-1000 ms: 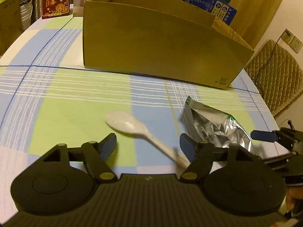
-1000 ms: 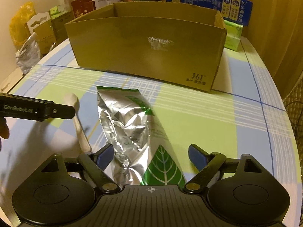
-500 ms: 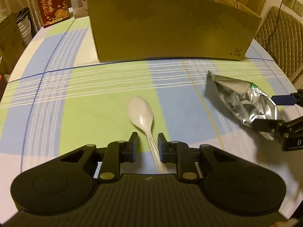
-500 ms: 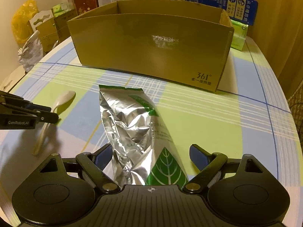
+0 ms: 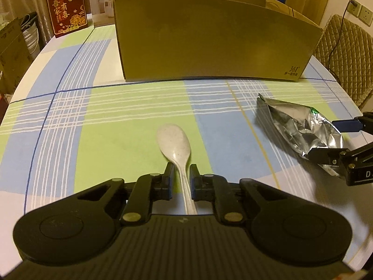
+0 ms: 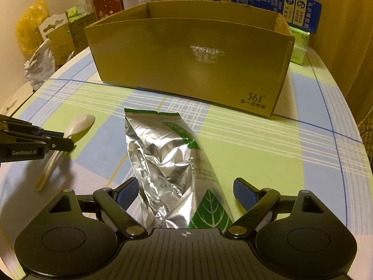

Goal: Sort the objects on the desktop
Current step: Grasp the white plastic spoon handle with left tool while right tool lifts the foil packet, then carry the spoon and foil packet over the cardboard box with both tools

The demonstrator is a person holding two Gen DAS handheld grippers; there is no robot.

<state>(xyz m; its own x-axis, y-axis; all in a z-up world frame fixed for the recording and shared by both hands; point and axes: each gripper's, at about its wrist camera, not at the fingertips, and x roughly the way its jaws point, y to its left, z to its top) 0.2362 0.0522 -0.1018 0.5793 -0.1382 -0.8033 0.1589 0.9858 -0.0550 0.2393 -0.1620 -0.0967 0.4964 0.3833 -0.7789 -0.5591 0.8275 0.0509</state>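
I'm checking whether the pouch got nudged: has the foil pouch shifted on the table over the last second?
No. In the right wrist view the foil pouch keeps its place on the tablecloth checks, top edge the same way off the cardboard box.

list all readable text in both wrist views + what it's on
"361°": cardboard box, front corner; line beneath too blurred.
"GenRobot.AI": left gripper body.
"J10 HUMIDIFIER": white box.
"吾家有喜": red box.
"D": right gripper, rest cut off.
Blue box and foil pouch print: too small.
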